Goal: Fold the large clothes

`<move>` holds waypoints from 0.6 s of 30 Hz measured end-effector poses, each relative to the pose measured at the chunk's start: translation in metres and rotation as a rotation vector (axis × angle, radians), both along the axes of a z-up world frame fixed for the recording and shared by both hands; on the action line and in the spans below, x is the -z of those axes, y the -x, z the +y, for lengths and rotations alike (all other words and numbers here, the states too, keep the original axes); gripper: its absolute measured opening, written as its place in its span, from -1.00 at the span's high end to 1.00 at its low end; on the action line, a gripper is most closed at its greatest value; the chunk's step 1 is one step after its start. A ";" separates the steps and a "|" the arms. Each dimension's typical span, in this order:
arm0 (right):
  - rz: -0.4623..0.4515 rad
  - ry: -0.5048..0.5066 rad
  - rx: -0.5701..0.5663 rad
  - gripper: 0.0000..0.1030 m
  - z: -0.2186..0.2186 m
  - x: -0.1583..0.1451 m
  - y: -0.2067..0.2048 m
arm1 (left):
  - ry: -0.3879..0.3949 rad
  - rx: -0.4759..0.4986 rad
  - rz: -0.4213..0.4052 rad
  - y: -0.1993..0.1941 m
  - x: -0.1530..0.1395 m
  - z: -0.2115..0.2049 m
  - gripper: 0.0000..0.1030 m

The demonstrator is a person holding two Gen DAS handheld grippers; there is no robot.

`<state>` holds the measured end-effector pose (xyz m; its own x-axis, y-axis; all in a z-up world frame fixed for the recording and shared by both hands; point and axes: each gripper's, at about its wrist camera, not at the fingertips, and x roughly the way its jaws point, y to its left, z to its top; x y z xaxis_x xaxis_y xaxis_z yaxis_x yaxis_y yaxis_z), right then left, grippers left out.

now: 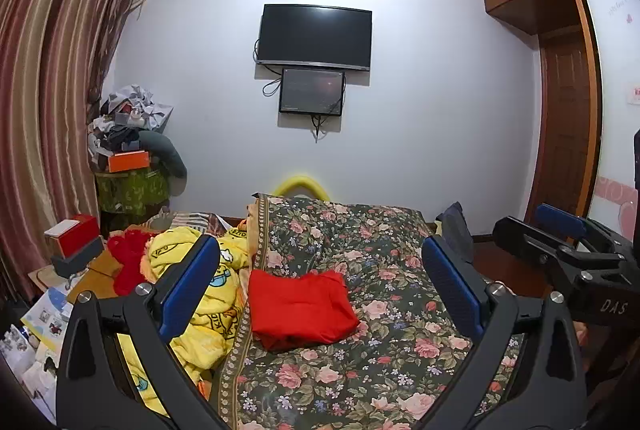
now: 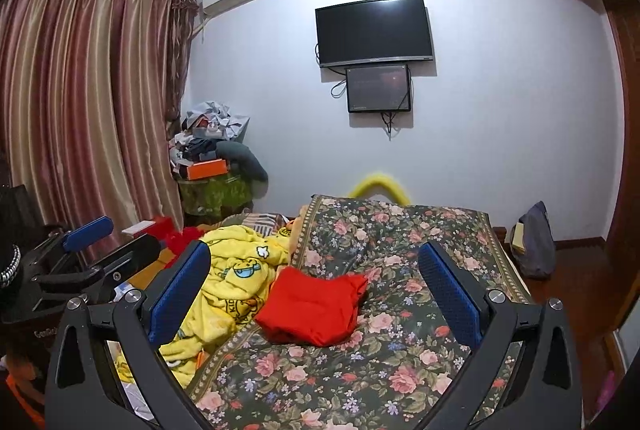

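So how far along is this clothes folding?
Done: the red garment lies folded on the floral bedspread. In hand: nothing; the left tongs and right tongs are both open and empty. Left: the yellow cartoon garment lies crumpled beside it.

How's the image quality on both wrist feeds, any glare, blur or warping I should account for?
Left wrist: sharp in the centre, the red garment evenly lit, strong fisheye bend in the curtain, dark vignette at the corners. Right wrist: same barrel warp, faint sheen on the TV, no motion blur, the open fingers crisp.
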<state>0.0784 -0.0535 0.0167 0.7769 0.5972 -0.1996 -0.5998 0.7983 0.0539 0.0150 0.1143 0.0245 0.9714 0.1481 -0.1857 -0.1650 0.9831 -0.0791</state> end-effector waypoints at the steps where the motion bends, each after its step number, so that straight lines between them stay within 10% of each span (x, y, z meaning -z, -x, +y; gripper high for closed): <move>1: 0.004 -0.002 0.000 -1.00 0.000 -0.001 -0.001 | -0.003 0.001 0.000 0.000 0.000 -0.001 -0.97; 18: 0.021 -0.015 0.023 -1.00 -0.006 0.001 -0.004 | -0.005 0.022 0.021 -0.004 0.004 -0.006 -0.97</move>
